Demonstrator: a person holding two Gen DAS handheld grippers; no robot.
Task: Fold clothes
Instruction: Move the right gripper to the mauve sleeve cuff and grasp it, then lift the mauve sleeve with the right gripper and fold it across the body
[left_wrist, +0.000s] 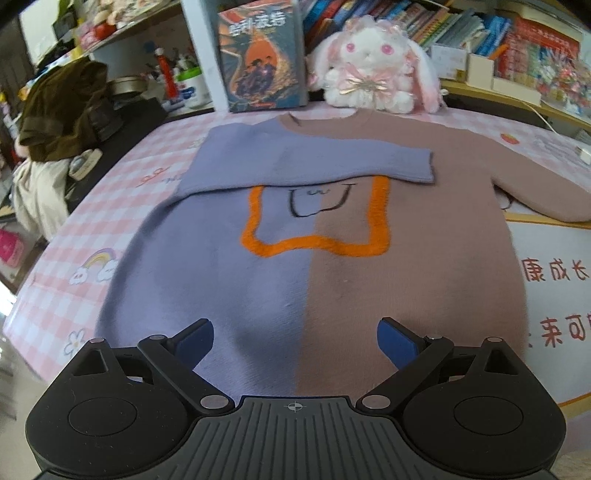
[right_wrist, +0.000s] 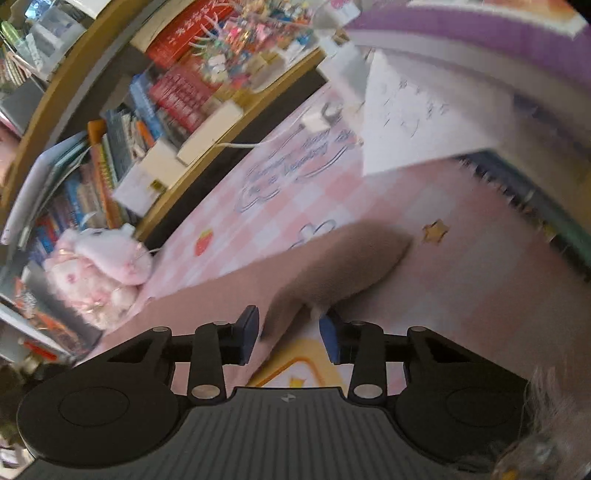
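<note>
While two tongs hover (left_wrist: 295, 343) (right_wrist: 288, 332), one sweater (left_wrist: 306, 266) lies.

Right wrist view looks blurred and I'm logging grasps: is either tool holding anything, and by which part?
The right tool has the sweater's brown sleeve between its fingers, partway along it; a firm grip cannot be confirmed. The left tool is open, holding nothing.

The sweater (left_wrist: 303, 258) was soft, fuzzy knit, matt, with a fluffier orange outline (left_wrist: 376, 225) at its centre. Under it the checked tablecloth (left_wrist: 74, 236) looked smooth, faintly sheeny. At twelve o'clock sat a shaggy plush rabbit (left_wrist: 373, 66). The left gripper (left_wrist: 295, 343) was matt black plastic with ribbed housing, blue rubbery pads (left_wrist: 397, 345) and shiny metal pins.
</note>
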